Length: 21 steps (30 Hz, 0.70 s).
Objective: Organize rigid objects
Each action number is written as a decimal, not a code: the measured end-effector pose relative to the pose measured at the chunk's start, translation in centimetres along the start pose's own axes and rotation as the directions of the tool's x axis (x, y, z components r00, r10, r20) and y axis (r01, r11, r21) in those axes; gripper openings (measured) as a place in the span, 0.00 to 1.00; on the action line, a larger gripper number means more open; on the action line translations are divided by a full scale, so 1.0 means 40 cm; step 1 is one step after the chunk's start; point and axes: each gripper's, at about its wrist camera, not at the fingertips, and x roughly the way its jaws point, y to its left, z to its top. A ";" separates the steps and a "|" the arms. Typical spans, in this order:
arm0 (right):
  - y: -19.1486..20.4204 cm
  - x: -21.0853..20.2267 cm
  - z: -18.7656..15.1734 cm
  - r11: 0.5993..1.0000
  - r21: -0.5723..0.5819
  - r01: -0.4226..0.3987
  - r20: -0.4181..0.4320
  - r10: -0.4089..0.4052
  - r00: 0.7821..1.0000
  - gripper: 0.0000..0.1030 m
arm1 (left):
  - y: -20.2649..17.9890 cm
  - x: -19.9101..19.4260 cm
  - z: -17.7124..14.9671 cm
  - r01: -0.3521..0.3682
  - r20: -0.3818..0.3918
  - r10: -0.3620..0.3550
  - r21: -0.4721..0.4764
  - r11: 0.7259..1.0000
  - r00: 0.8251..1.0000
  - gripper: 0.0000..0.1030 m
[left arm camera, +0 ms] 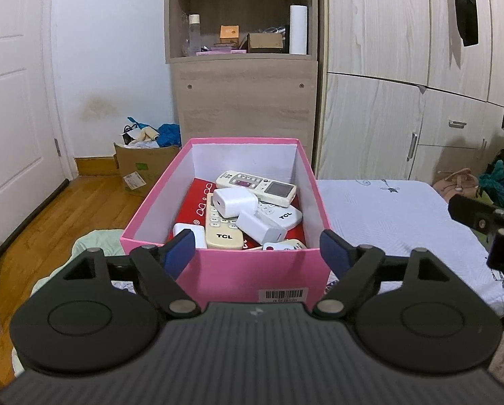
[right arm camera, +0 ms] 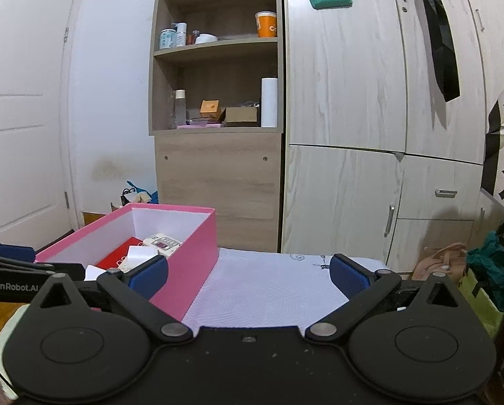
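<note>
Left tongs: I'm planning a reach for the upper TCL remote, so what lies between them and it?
In the left wrist view, the pink box's near wall lies between the open left tongs and the TCL remote.

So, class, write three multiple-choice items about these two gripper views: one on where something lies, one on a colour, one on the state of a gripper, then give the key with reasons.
1. Where do the remotes lie?
A. on the shelf
B. inside the box
C. on the floor

2. What colour is the outside of the box?
A. pink
B. green
C. brown

3. How does the left gripper stand?
A. shut on a charger
B. shut on the box rim
C. open and holding nothing

Key:
1 B: the TCL remote lies within the walls of the box, beside a white charger.
2 A: its outer walls are pink.
3 C: the left gripper has its jaws wide apart with nothing between them.
</note>
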 end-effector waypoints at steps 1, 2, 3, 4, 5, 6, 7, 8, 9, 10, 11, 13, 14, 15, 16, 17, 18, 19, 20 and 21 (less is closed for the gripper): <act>0.001 0.000 0.000 1.000 -0.001 0.001 0.000 -0.001 1.000 1.00 | 0.000 0.001 0.000 -0.002 -0.001 0.002 0.002 1.000 1.000 0.80; 0.001 0.001 0.000 1.000 -0.002 0.002 0.000 -0.002 1.000 1.00 | -0.001 0.001 0.000 -0.003 -0.002 0.003 0.002 1.000 1.000 0.81; 0.001 0.001 0.000 1.000 -0.003 0.003 -0.001 -0.003 1.000 1.00 | -0.001 0.002 0.001 -0.003 -0.002 0.003 0.001 1.000 1.000 0.82; 0.002 0.000 -0.001 1.000 -0.004 0.003 -0.002 -0.003 1.000 1.00 | -0.001 0.002 0.001 -0.003 -0.002 0.003 -0.001 1.000 1.000 0.83; 0.002 0.000 -0.001 1.000 -0.004 0.003 -0.003 -0.003 1.000 1.00 | -0.001 0.002 0.001 -0.002 -0.002 0.002 -0.004 1.000 1.000 0.84; 0.002 0.001 -0.001 1.000 -0.004 0.003 -0.004 -0.004 1.000 1.00 | -0.001 0.001 0.000 -0.003 -0.001 0.003 -0.006 1.000 1.000 0.85; 0.002 0.001 0.000 1.000 -0.004 0.004 -0.004 -0.004 1.000 1.00 | -0.001 0.000 -0.001 -0.004 -0.002 0.004 -0.009 1.000 1.000 0.86; 0.002 0.000 0.000 1.000 -0.003 0.007 -0.004 -0.007 1.000 1.00 | 0.000 0.000 -0.003 -0.004 -0.003 0.004 -0.011 1.000 1.000 0.87; 0.003 0.001 -0.001 1.000 -0.003 0.009 -0.006 -0.009 1.000 1.00 | 0.000 0.001 -0.003 -0.003 -0.005 0.003 -0.013 1.000 1.000 0.89; 0.003 0.002 -0.001 1.000 -0.002 0.012 -0.007 -0.012 1.000 1.00 | -0.001 0.001 -0.003 -0.001 -0.006 0.000 -0.014 1.000 1.000 0.90; 0.003 0.003 -0.001 1.000 0.000 0.014 -0.007 -0.014 1.000 1.00 | 0.000 0.002 -0.003 0.002 -0.006 -0.002 -0.015 1.000 1.000 0.90; 0.003 0.003 -0.002 1.000 0.002 0.018 -0.008 -0.018 1.000 1.00 | 0.000 0.002 -0.002 0.004 -0.004 -0.004 -0.016 1.000 1.000 0.92; 0.003 0.003 -0.002 1.000 0.002 0.019 -0.009 -0.019 1.000 1.00 | 0.000 0.001 -0.003 0.002 -0.002 -0.002 -0.018 1.000 1.000 0.94; 0.003 0.002 -0.003 1.000 0.002 0.019 -0.010 -0.019 1.000 1.00 | 0.001 0.001 -0.004 0.001 0.001 -0.001 -0.021 1.000 1.000 0.96; 0.002 0.003 -0.004 1.000 0.003 0.018 -0.011 -0.018 1.000 1.00 | 0.002 0.002 -0.004 0.000 0.002 0.000 -0.024 1.000 1.000 0.96; 0.003 0.003 -0.004 1.000 0.003 0.018 -0.013 -0.018 1.000 1.00 | 0.003 0.002 -0.004 0.000 0.002 0.000 -0.027 1.000 1.000 0.97; 0.003 0.003 -0.005 1.000 0.002 0.018 -0.015 -0.018 1.000 1.00 | 0.004 0.003 -0.004 0.001 -0.001 -0.001 -0.030 1.000 1.000 0.97; 0.003 0.006 -0.003 1.000 0.001 0.018 -0.016 -0.018 1.000 1.00 | 0.005 0.004 -0.004 0.004 -0.003 -0.004 -0.035 0.999 1.000 0.98; 0.003 0.005 -0.003 1.000 0.001 0.019 -0.015 -0.019 1.000 1.00 | 0.005 0.005 -0.004 0.006 -0.005 -0.007 -0.040 0.999 1.000 0.99; 0.003 0.005 -0.004 1.000 0.002 0.020 -0.015 -0.020 1.000 1.00 | 0.006 0.006 -0.004 0.009 -0.007 -0.009 -0.046 0.999 1.000 1.00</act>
